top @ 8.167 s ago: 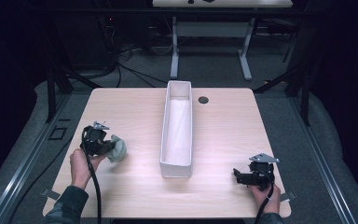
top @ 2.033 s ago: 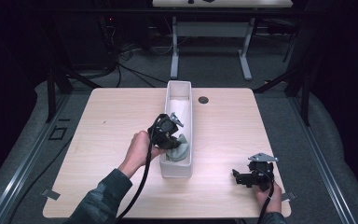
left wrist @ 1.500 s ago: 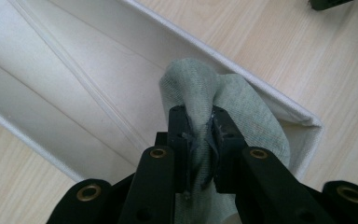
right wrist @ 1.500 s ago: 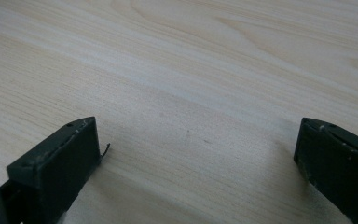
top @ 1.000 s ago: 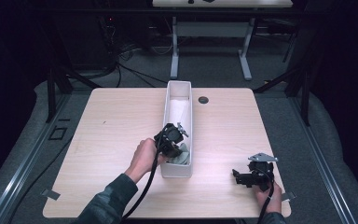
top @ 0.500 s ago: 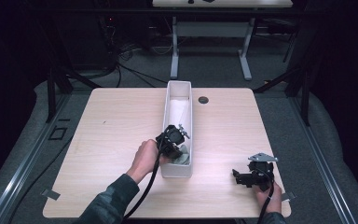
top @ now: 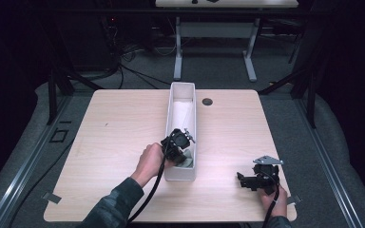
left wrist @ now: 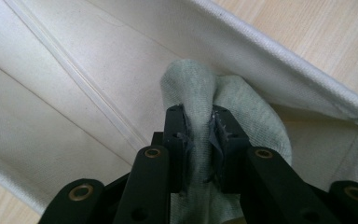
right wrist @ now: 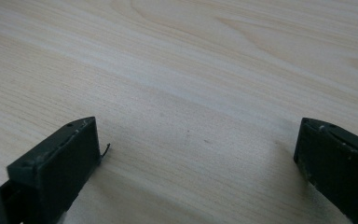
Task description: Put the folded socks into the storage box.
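Note:
A long white fabric bin point(top: 172, 118) stands upright along the middle of the wooden table point(top: 114, 123). My left gripper point(top: 179, 142) reaches into the bin's near end and is shut on a pale grey-green cloth point(left wrist: 242, 112), pinching a fold of it between its pads point(left wrist: 179, 140). The cloth point(top: 186, 160) rests low against the bin's inner wall point(left wrist: 270, 51). Down at the table's front right, my right gripper point(top: 254, 179) stands open just above bare wood point(right wrist: 191, 84), with nothing between its fingers point(right wrist: 60, 158).
A small dark round grommet point(top: 207, 101) sits in the tabletop right of the bin's far end. Beyond the table are desk legs point(top: 177, 52) and cables on a dark floor. Bare wood lies on both sides of the bin.
My left gripper carried the cloth from the table's left side over the bin and lowered it into the near end. The right gripper has stayed where it was.

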Motion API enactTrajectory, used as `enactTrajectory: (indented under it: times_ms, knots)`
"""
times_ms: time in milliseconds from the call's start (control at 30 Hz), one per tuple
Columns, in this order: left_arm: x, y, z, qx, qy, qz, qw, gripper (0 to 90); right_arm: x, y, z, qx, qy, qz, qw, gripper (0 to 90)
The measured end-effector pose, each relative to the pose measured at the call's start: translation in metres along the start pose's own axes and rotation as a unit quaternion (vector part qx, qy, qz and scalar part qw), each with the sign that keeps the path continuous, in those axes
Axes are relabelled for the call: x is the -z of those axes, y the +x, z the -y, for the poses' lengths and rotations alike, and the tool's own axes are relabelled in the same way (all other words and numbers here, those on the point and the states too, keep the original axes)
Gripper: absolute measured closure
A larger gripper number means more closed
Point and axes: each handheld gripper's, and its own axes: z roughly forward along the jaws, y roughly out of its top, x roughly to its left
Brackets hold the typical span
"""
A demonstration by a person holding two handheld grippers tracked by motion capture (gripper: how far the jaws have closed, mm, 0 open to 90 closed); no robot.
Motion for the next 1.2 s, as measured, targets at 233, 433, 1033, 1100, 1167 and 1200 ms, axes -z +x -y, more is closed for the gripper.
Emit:
enactTrajectory:
  times_ms: [233, 433, 1033, 1100, 1167, 1200]
  knots:
    - [-0.003, -0.001, -0.002, 0.000, 0.004, 0.003, 1.0000, 72.5, 0.000, 0.000, 0.000, 0.000, 0.000, 0.000, 1.0000, 0.0]
    - [-0.004, -0.002, -0.002, 0.000, 0.008, 0.005, 1.0000, 66.4, 0.000, 0.000, 0.000, 0.000, 0.000, 0.000, 1.0000, 0.0]
    - [0.005, 0.002, 0.000, 0.023, -0.007, 0.014, 0.9996, 56.6, 0.000, 0.000, 0.000, 0.000, 0.000, 0.000, 1.0000, 0.0]
    - [0.008, 0.003, 0.001, 0.024, -0.008, 0.014, 0.9996, 55.9, 0.000, 0.000, 0.000, 0.000, 0.000, 0.000, 1.0000, 0.0]
    - [0.008, 0.003, 0.001, 0.026, -0.009, 0.016, 0.9995, 55.3, 0.000, 0.000, 0.000, 0.000, 0.001, 0.000, 1.0000, 0.0]
    - [0.011, 0.004, 0.001, 0.028, -0.011, 0.016, 0.9994, 53.0, 0.000, 0.000, 0.000, 0.000, 0.000, 0.000, 1.0000, 0.0]
